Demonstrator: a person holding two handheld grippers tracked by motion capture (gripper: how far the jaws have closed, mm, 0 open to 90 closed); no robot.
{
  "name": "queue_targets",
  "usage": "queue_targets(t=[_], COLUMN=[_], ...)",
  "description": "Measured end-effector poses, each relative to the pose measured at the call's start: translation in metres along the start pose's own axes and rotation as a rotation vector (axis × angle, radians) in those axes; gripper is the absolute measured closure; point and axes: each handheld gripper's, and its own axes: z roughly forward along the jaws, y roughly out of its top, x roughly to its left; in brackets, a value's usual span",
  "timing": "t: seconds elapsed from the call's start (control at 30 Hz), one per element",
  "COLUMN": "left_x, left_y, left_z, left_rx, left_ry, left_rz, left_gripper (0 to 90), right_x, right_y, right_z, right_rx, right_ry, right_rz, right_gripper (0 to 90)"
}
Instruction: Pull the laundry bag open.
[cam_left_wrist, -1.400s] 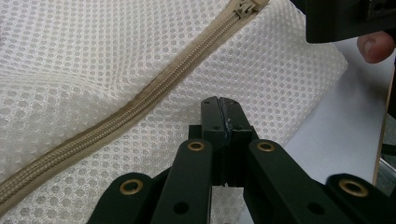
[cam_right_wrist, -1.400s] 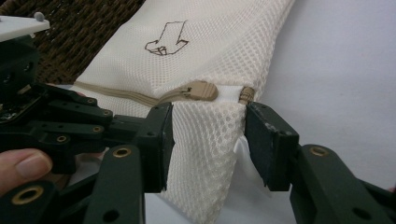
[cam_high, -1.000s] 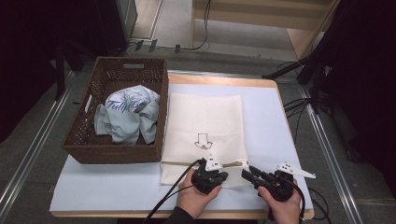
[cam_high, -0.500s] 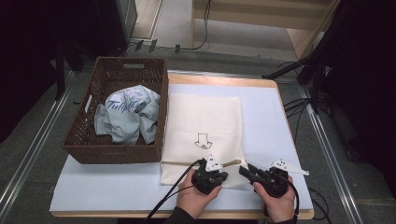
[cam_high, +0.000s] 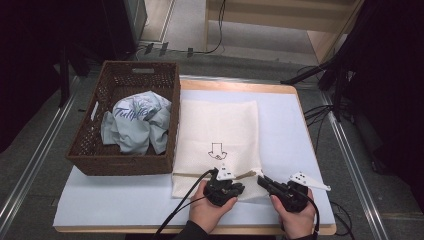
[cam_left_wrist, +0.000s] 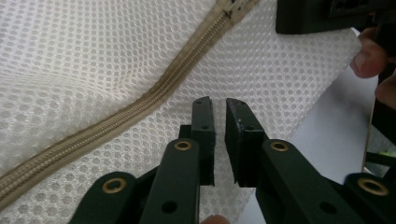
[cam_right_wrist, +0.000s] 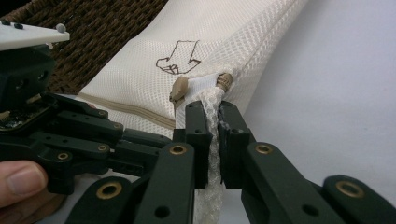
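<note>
Mesh bag (cam_high: 217, 140) lies flat on the table (cam_high: 290, 130), just right of the basket (cam_high: 125, 80), which holds a crumpled cloth (cam_high: 135, 125). Bag's zipper (cam_left_wrist: 140, 105) runs along its near edge; zip pull (cam_right_wrist: 178, 88) sits at the near right corner.

Right gripper (cam_right_wrist: 212, 109): jaws have just been closing and now pinch a fold of mesh at the bag's corner, just below the pull. Mesh visibly squeezed between the pads.

Left gripper (cam_left_wrist: 217, 105): jaws nearly together, a narrow gap showing, tips resting on or just over the mesh beside the zipper. Jaws have just been opening slightly. Nothing caught between them as far as the left gripper view shows.

Judgement: step in hand looks like anchoring the corner so the zipper can be worked open. To do it well:
- keep the right pinch firm and low, so the fabric stays taut
- left needs a fresh hold on the pull, not on loose mesh
- pull along the zipper line, not upward

Pose: both hands at the near table edge, forearms in from below; right hand (cam_high: 295, 220) angled inward toward the left hand (cam_high: 212, 215), grippers near each other, both held low and nearly level
</note>
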Motion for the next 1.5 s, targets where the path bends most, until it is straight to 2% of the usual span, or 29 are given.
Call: queue_targets(t=[0.17, 0.23, 0.37, 0.57, 0.73, 0.93, 1.1, 1.2, 1.33, 1.5], left_x=[0.002, 0.001, 0.001, -0.007, -0.015, -0.014, -0.010, -0.008, -0.004, 0.001], left_y=[0.006, 0.011, 0.022, 0.040, 0.054, 0.059, 0.056, 0.055, 0.050, 0.044], left_z=[-0.011, -0.016, -0.020, -0.021, -0.015, 0.000, -0.001, -0.005, -0.009, -0.014], left_rx=[-0.079, -0.101, -0.121, -0.146, -0.147, -0.104, -0.102, -0.107, -0.106, -0.102], left_ry=[-0.031, -0.024, -0.018, -0.003, 0.026, 0.042, 0.031, 0.005, -0.053, -0.054], left_rz=[-0.043, -0.048, -0.071, -0.073, -0.067, -0.091, -0.115, -0.127, -0.136, -0.145], left_gripper=[77.7, 77.1, 74.2, 70.0, 64.5, 53.3, 58.8, 61.5, 72.8, 77.0], right_x=[0.006, 0.007, 0.008, 0.009, 0.010, 0.010, 0.009, 0.010, 0.011, 0.010], right_y=[-0.001, -0.002, -0.002, -0.002, -0.003, -0.003, -0.003, -0.003, -0.003, -0.003], right_z=[0.000, 0.000, 0.000, 0.000, 0.001, 0.001, 0.000, 0.000, 0.000, 0.000], right_rx=[-0.018, -0.019, -0.023, -0.024, -0.025, -0.026, -0.024, -0.021, -0.023, -0.025], right_ry=[-0.036, -0.043, -0.043, -0.043, -0.045, -0.050, -0.054, -0.054, -0.059, -0.066], right_rz=[-0.029, -0.034, -0.037, -0.046, -0.054, -0.062, -0.066, -0.061, -0.066, -0.065], right_gripper=[86.7, 86.7, 86.7, 86.7, 86.7, 86.7, 86.7, 86.7, 86.7, 86.7])
